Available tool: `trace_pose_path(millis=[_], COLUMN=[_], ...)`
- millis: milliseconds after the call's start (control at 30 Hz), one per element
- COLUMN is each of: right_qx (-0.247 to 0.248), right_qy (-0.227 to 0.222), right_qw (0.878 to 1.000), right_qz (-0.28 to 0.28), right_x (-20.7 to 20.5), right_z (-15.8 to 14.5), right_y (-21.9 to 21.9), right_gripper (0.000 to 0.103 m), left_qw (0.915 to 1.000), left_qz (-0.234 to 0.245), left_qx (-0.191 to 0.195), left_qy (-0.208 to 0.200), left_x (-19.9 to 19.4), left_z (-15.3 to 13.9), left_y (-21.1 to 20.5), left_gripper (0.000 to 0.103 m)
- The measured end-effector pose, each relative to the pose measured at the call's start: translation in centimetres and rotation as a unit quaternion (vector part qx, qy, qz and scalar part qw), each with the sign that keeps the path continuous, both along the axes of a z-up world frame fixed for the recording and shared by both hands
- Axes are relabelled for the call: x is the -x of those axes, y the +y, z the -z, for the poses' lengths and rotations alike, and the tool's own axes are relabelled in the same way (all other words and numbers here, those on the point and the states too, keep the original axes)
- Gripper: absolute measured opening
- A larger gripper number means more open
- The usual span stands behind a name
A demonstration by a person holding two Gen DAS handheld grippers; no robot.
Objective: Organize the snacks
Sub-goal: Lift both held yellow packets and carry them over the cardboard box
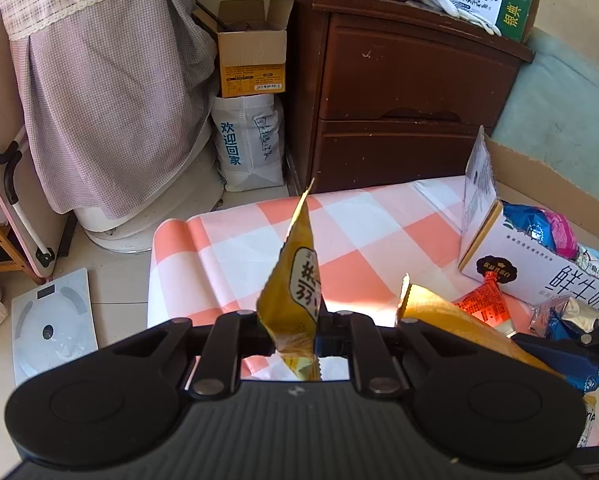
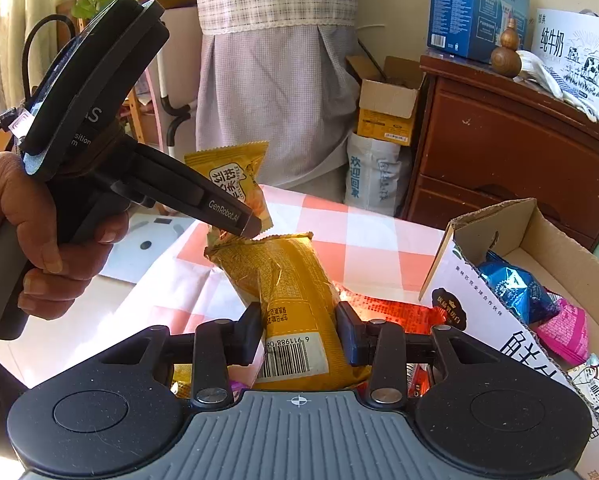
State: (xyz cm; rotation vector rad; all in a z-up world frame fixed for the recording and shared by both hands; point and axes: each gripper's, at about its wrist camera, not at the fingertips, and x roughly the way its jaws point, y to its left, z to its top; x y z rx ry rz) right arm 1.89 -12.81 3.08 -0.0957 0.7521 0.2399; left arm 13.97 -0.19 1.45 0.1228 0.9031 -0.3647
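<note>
My left gripper [image 1: 293, 330] is shut on a small yellow snack packet [image 1: 293, 280] and holds it upright above the checked tablecloth [image 1: 363, 232]. In the right wrist view the same gripper [image 2: 251, 228] and its packet [image 2: 235, 176] hang over the table's left side. My right gripper [image 2: 297, 334] is shut on a larger yellow snack bag [image 2: 291, 292] with a barcode, which also shows in the left wrist view [image 1: 451, 320]. A white milk carton box [image 2: 479, 320] used as a snack holder stands to the right with wrapped snacks [image 2: 511, 288] inside.
A red packet [image 2: 387, 308] and other loose snacks [image 1: 555, 316] lie on the cloth by the box. A dark wooden nightstand [image 1: 403, 92] stands behind the table. A cardboard box [image 1: 251, 52], a white bag [image 1: 247, 144] and a bathroom scale [image 1: 51, 320] are on the floor at left.
</note>
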Motion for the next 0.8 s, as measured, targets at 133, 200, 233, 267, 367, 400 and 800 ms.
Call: trace_pose_path(millis=[133,200,233,267,367,400,800], right_qx=[-0.001,-0.002,-0.003,-0.002,0.0,0.0,-0.008], right_qy=[-0.011,-0.015,-0.015,-0.016,-0.018,-0.02,-0.05], right_qw=[1.0,1.0,1.0,1.0,0.999,0.999,0.997], right_qz=[0.015,0.021,0.023,0.025,0.03,0.03,0.063], right_x=[0.6,0.7,0.8,0.9,1.3,1.4,3.1], right_z=[-0.7,-1.0,-1.1,-1.2,-1.4,-1.5,-3.7], right_y=[-1.0,-1.5,-1.7,-1.9,-2.3,-2.4,-4.9], right_gripper=[0.038,0.038,0.038,0.038,0.038,0.038,0.038], left_qw=[0.9999,0.9998,0.9998,0.9998,0.9997,0.9995,0.9971], left_qz=[-0.001,-0.001,-0.001,-0.001,-0.003,-0.003,-0.001], left_qx=[-0.012,-0.014,-0.013,-0.012,-0.013,-0.015,-0.023], left_qy=[-0.011,-0.014,-0.014,-0.014,-0.022,-0.027,-0.072], left_x=[0.3,0.4,0.4,0.4,0.5,0.5,1.2], left_z=[-0.2,-0.3,-0.4,-0.5,-0.9,-1.1,-3.1], left_y=[-0.6,-0.9,-1.1,-1.2,-1.7,-1.9,-4.0], left_gripper=[0.013,0.013,0.013,0.013,0.013,0.013,0.013])
